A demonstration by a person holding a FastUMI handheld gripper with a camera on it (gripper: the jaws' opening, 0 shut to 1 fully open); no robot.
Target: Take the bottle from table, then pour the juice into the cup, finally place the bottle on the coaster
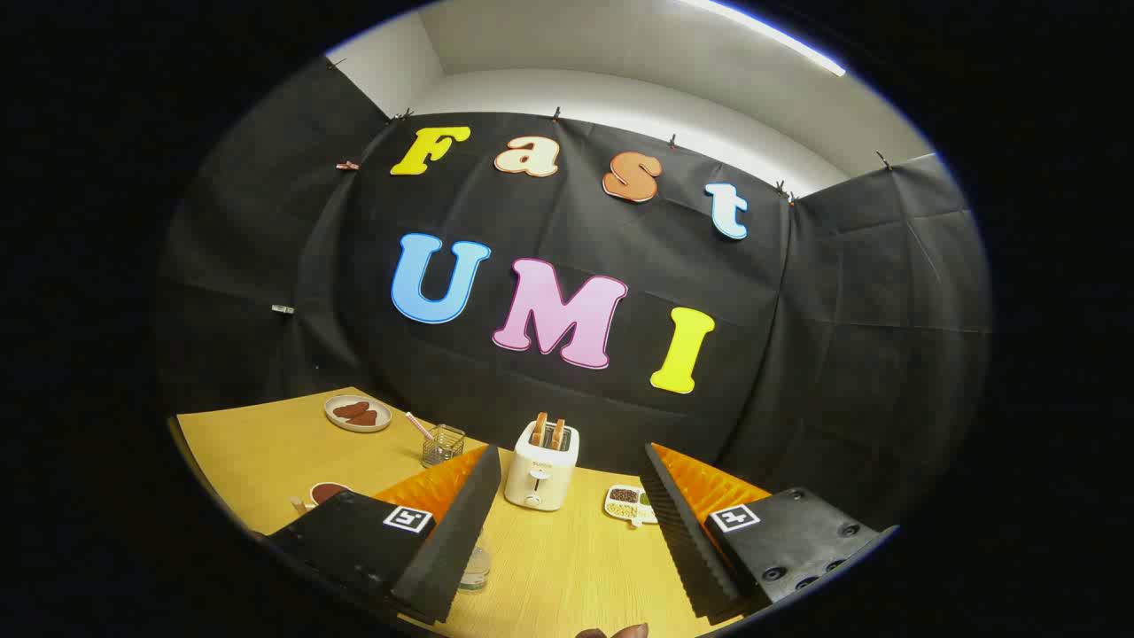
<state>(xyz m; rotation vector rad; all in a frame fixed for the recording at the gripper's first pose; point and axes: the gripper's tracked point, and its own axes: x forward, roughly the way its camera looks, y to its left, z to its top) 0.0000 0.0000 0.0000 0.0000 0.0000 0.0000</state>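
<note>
My gripper [571, 452] is open and tilted upward above the yellow wooden table [266, 452], with nothing between its fingers. A clear glass cup [475, 567] stands on the table just inside the left finger, low and close to me. A small round brown thing with a pale rim [326, 492] lies left of the left finger, partly hidden by it; I cannot tell whether it is the coaster. A dark rounded shape [613, 631] pokes up at the near edge between the fingers, too cut off to identify.
A white toaster [541, 474] with two slices of bread stands beyond the fingers, in the gap. A small dish of grains [627, 502] lies beside the right finger. Farther left are a holder with a straw [442, 445] and a plate of brown food [357, 413].
</note>
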